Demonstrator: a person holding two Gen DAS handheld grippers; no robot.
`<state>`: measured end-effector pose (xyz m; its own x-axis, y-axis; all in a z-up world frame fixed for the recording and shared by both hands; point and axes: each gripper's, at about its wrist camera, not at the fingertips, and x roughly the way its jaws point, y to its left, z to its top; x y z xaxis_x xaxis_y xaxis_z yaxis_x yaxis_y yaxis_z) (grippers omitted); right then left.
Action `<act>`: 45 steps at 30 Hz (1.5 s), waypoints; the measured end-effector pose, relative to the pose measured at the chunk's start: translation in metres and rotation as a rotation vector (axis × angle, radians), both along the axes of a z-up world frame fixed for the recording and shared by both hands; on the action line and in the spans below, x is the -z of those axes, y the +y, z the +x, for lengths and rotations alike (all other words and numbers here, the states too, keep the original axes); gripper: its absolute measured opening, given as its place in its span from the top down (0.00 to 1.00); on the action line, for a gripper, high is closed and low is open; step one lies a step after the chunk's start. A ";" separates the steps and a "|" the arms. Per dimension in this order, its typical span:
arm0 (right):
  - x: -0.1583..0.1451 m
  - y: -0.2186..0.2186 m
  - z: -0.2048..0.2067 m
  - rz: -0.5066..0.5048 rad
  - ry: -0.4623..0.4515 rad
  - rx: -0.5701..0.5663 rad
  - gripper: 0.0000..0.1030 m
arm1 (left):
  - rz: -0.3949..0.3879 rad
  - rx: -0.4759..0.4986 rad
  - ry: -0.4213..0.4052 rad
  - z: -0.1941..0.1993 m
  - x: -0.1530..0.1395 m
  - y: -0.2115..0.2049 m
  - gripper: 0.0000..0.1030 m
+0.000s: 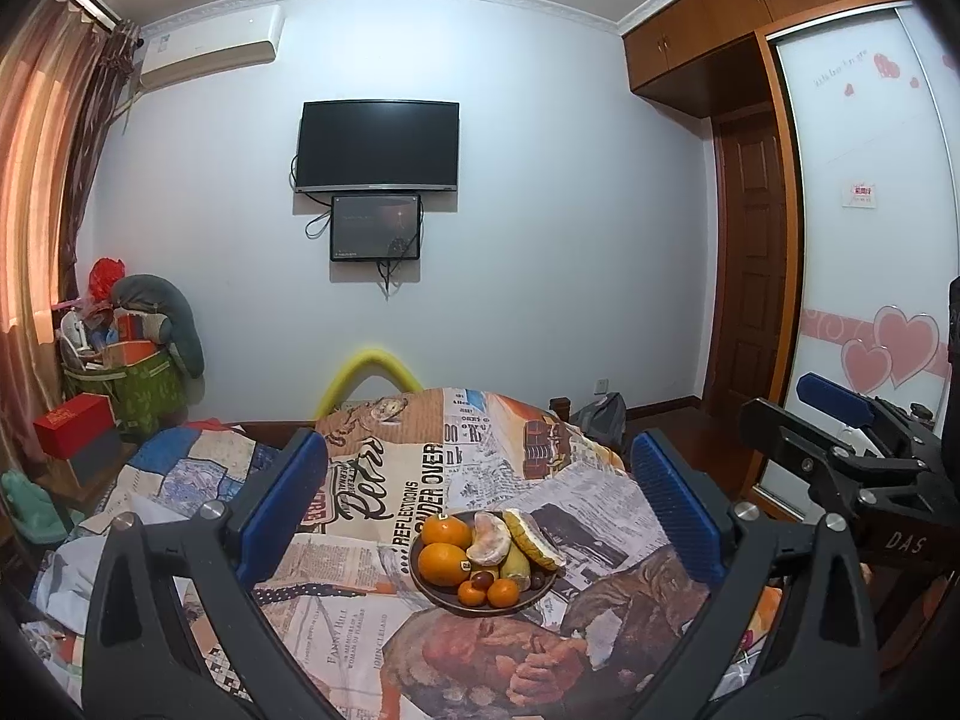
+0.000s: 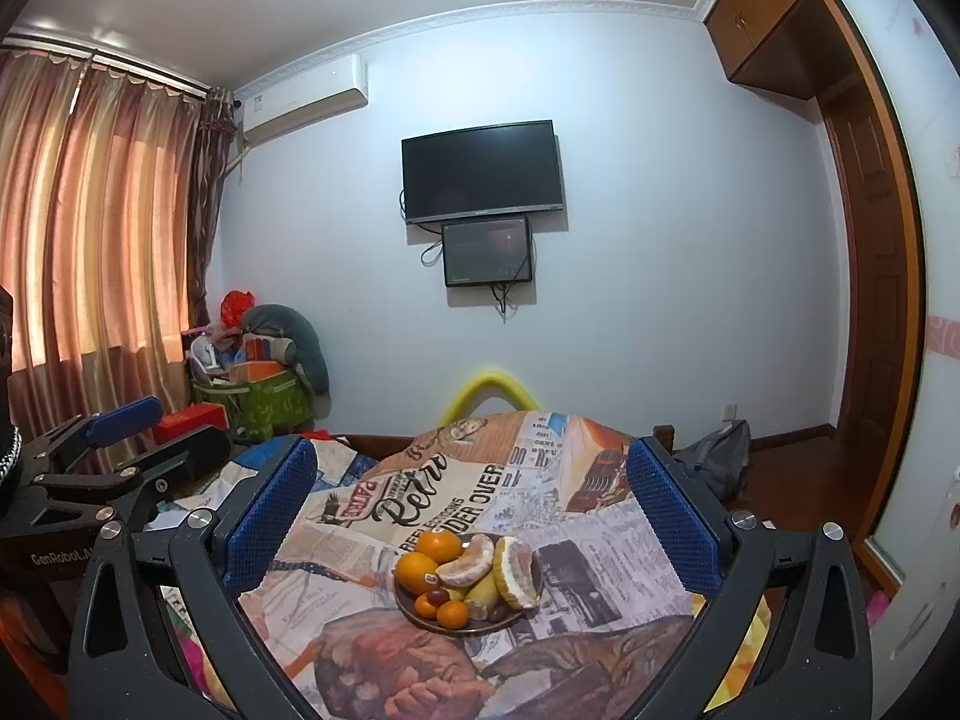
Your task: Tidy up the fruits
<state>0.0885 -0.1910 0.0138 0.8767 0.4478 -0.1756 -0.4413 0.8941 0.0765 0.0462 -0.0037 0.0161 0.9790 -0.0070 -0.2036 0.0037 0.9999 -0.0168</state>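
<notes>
Fruit (image 1: 480, 558) lay piled on plate (image 1: 528, 600) atop bedcover (image 1: 372, 480). Both grippers, left (image 1: 474, 510) and right (image 2: 471, 510), gaped wide, empty. Soft peeled segments probably needed gentle pinching.

Straight ahead of the tongs we face a pale wall (image 1: 540, 210) carrying a dark television (image 1: 378, 146) with a smaller screen (image 1: 375, 228) just beneath it, cables hanging below. Up and to the left of the tongs we see an air conditioner (image 1: 210, 48) and reddish curtains (image 2: 90, 210) glowing with daylight, and under them a cluttered corner with a green bag (image 1: 150, 390) and a red box (image 1: 72, 432). To the right stand a wooden door (image 1: 750, 276), overhead cupboards (image 1: 720, 12) and a heart-patterned wardrobe panel (image 1: 870, 180), with dark wooden floor (image 1: 678, 426) below.
</notes>
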 end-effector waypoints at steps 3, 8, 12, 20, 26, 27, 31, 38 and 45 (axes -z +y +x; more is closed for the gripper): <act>0.000 -0.001 0.000 0.000 0.006 0.001 0.00 | 0.000 0.001 0.000 0.000 0.000 0.000 0.00; 0.000 -0.002 0.002 -0.001 0.015 0.005 0.00 | -0.002 -0.007 0.003 0.001 0.001 0.000 0.00; 0.000 -0.002 0.003 0.002 0.024 0.006 0.00 | -0.006 -0.006 0.010 0.003 0.003 0.000 0.00; -0.001 -0.003 0.003 0.005 0.025 0.008 0.00 | -0.009 0.000 0.011 0.004 0.003 0.001 0.00; -0.002 -0.002 0.004 -0.006 0.025 0.008 0.00 | -0.012 0.005 0.015 0.003 0.004 0.002 0.00; -0.003 -0.002 0.004 -0.006 0.025 0.009 0.00 | -0.012 0.006 0.015 0.003 0.004 0.002 0.00; -0.002 -0.002 0.004 -0.004 0.025 0.008 0.00 | -0.013 0.010 0.014 0.003 0.004 0.003 0.00; -0.005 -0.001 0.002 -0.001 0.021 0.009 0.00 | -0.022 0.013 0.016 0.003 0.004 0.004 0.00; -0.005 0.000 0.002 -0.003 0.021 0.011 0.00 | -0.029 0.044 0.032 0.005 0.003 0.005 0.00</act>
<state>0.0901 -0.1913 0.0186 0.8778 0.4374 -0.1952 -0.4295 0.8992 0.0833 0.0512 0.0010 0.0128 0.9706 -0.0567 -0.2341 0.0471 0.9978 -0.0464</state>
